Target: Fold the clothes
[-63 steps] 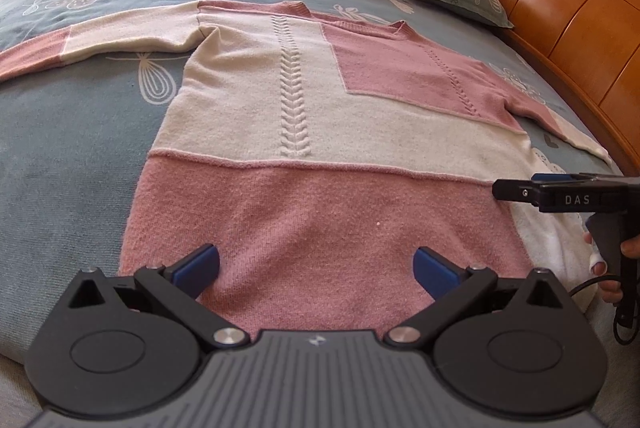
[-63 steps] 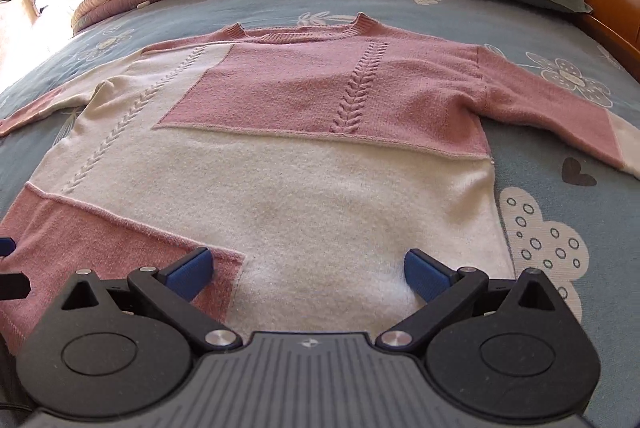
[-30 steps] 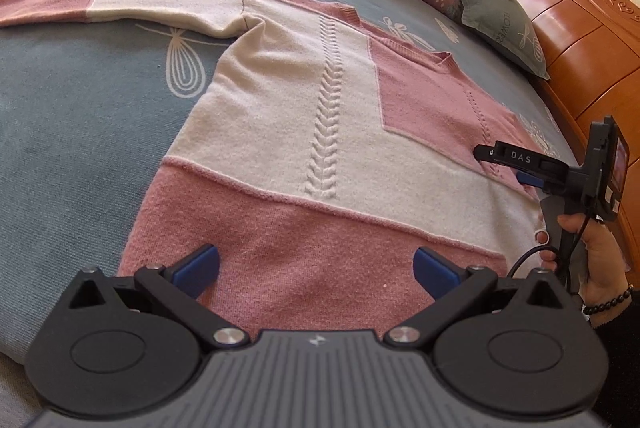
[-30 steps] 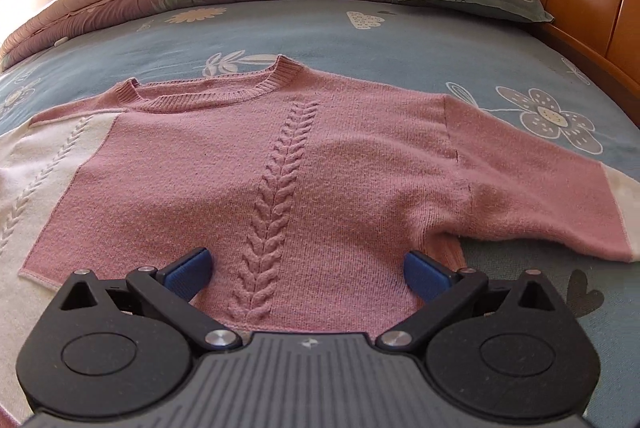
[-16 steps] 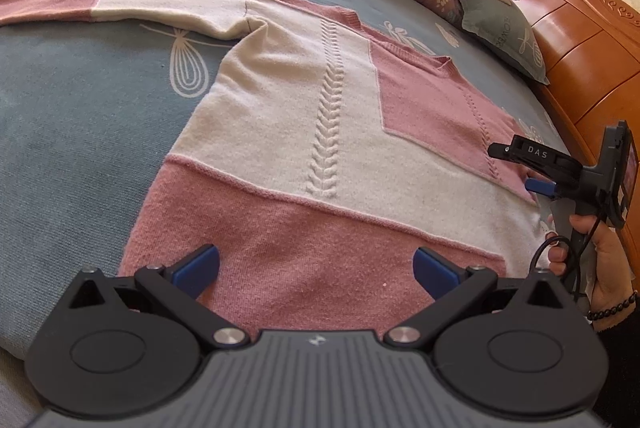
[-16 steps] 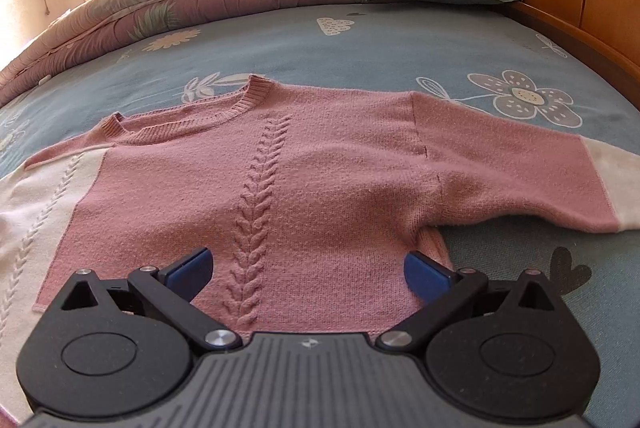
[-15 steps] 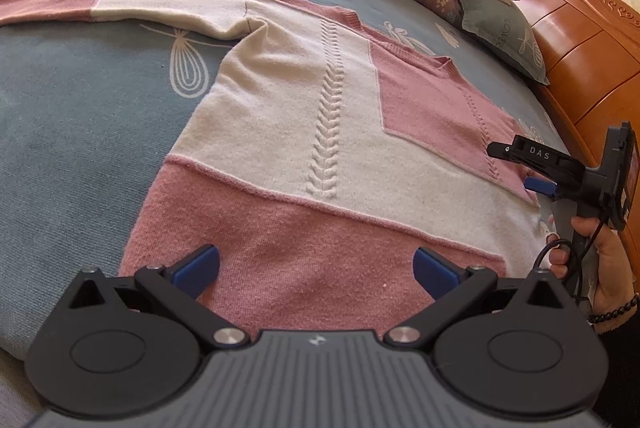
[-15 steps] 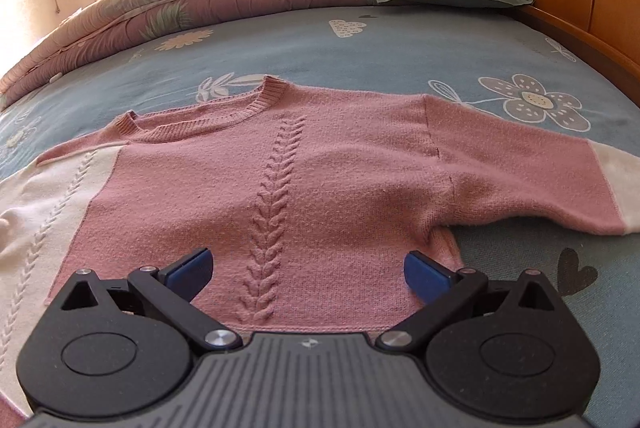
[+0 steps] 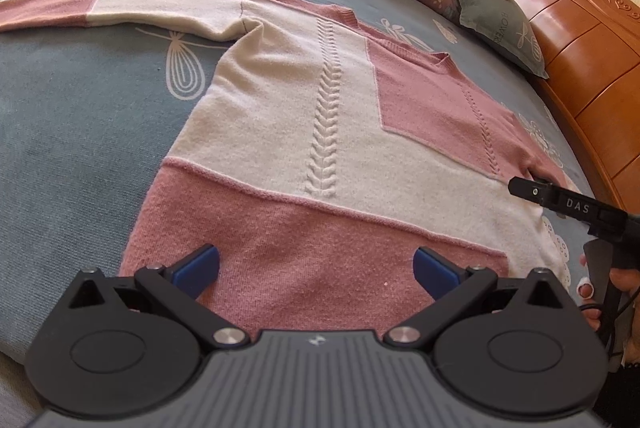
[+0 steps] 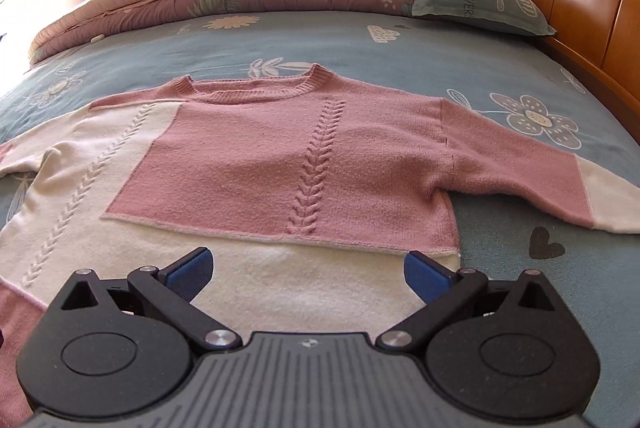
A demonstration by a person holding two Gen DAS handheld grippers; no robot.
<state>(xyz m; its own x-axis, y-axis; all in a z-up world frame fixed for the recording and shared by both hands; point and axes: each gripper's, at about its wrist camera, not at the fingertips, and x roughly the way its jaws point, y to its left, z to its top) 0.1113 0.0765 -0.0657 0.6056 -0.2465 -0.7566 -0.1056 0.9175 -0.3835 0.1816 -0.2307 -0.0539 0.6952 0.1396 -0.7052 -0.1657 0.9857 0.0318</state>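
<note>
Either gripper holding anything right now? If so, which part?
Nothing held. Left gripper and right gripper are both open above the sweater, which lies flat on the bed.

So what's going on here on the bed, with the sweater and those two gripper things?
A person is about to fold a pink and cream sweater that lies spread flat, face up, on a blue floral bedsheet, both sleeves out to the sides. One handheld gripper is in each hand. The left tongs hover open over the pink hem, and the right tongs hover open over the cream band near the sweater's right side. Neither has gripped any fabric, and no fold has been made yet.
</note>
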